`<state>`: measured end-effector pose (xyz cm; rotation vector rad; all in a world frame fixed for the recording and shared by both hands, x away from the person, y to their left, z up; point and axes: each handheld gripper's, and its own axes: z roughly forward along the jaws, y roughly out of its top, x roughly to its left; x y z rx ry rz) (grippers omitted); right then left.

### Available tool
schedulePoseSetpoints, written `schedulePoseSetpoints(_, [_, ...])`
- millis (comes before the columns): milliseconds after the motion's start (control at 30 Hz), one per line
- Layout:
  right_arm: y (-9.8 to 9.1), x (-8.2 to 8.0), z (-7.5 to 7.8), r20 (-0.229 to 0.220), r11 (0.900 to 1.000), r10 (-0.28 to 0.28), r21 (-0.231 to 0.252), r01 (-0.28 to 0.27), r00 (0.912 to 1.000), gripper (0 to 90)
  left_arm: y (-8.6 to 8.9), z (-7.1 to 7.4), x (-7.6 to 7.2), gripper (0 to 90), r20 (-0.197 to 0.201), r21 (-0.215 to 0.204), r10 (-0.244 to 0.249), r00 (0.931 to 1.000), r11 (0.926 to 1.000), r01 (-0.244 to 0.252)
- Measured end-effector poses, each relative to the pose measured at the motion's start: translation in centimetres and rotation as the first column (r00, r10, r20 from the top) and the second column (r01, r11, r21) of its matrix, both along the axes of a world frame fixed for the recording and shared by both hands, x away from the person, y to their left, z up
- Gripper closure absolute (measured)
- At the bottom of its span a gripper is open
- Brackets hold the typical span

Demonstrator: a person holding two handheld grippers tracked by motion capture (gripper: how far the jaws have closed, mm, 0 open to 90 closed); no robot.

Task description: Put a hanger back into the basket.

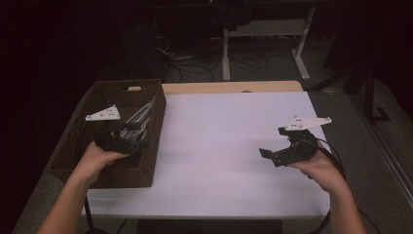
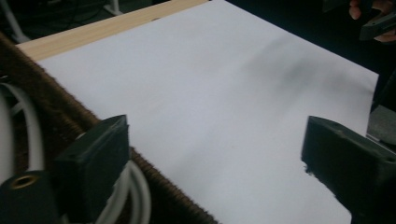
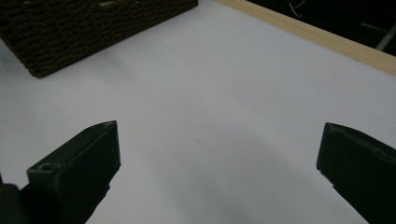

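A dark brown woven basket [image 1: 73, 141] stands on the left of the table, with white coiled cable [image 1: 139, 117] lying inside. My left gripper [image 1: 139, 139] hovers over the basket's right rim, jaws open and nothing between them. In the left gripper view its jaws [image 2: 215, 158] straddle the basket rim [image 2: 60, 105], with the cable [image 2: 32, 126] at the left. My right gripper [image 1: 272, 144] is held above the right side of the white sheet [image 1: 229, 146], open and holding nothing. The right gripper view shows its jaws [image 3: 219, 158] wide apart over bare sheet, the basket [image 3: 93, 28] far off.
The table's wooden edge [image 1: 229, 87] runs along the back of the sheet. Behind it, on the dark floor, stand white desk legs [image 1: 226, 58] and loose cables [image 1: 185, 68]. The other hand with its gripper [image 2: 378, 23] appears at the top right of the left gripper view.
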<state>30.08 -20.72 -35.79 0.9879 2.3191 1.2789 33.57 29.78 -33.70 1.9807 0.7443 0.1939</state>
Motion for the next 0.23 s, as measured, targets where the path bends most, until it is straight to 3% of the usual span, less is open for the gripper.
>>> schedulePoseSetpoints(233, [0.56,-0.11,0.41,0.011,0.9997,0.022,-0.004,-0.022,0.9997,0.0,-0.41,-0.59,-0.14,0.0,-0.001,-0.002,-0.015,0.9999,0.9999,0.015])
